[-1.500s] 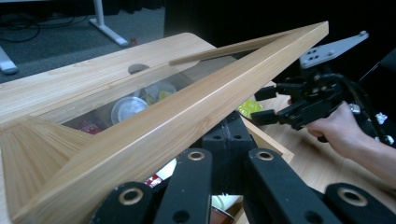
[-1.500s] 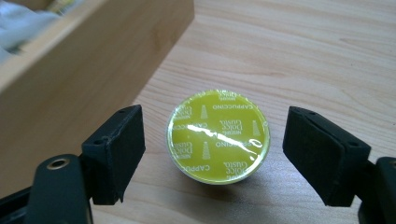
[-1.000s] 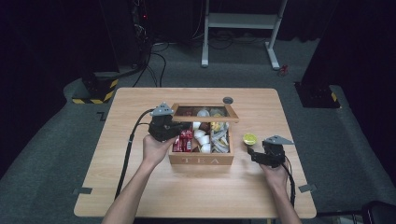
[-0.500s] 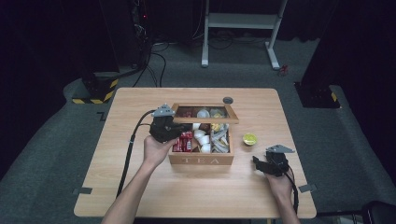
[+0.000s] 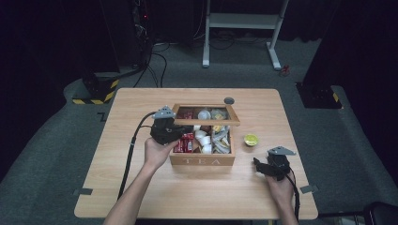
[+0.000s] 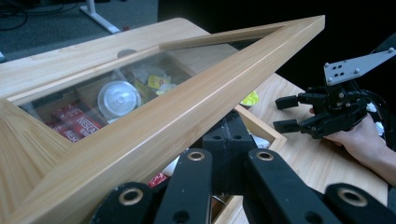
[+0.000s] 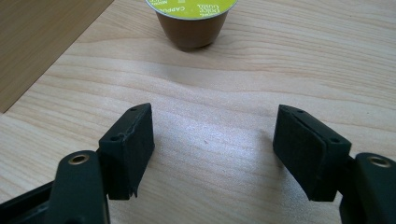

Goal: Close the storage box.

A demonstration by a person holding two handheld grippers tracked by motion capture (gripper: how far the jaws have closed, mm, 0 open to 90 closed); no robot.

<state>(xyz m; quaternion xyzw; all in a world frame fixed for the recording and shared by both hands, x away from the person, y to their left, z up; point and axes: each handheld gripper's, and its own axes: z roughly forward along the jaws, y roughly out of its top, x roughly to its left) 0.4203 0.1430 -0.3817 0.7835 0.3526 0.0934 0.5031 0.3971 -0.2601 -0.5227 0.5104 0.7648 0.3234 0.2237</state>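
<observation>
A wooden box (image 5: 202,161) marked TEA stands mid-table, and its glass-paned lid (image 5: 206,107) is raised. My left gripper (image 5: 187,128) sits at the box's left side. In the left gripper view its jaws (image 6: 229,140) are shut together under the lid's front frame (image 6: 196,102), which lies across them and hides their tips. A brown capsule with a yellow-green top (image 5: 251,139) stands right of the box. My right gripper (image 5: 257,163) is near the front edge, short of the capsule (image 7: 191,18). Its jaws (image 7: 212,140) have just been opening and stand apart over bare wood.
Inside the box lie red packets (image 5: 187,142), white capsules (image 5: 202,136) and other sachets. A small dark round thing (image 5: 229,100) sits on the table behind the box. The left gripper's cable (image 5: 131,150) trails across the table's left part.
My right gripper has drawn back a little toward the near edge, away from the capsule. The left gripper and the raised lid have stayed put.
</observation>
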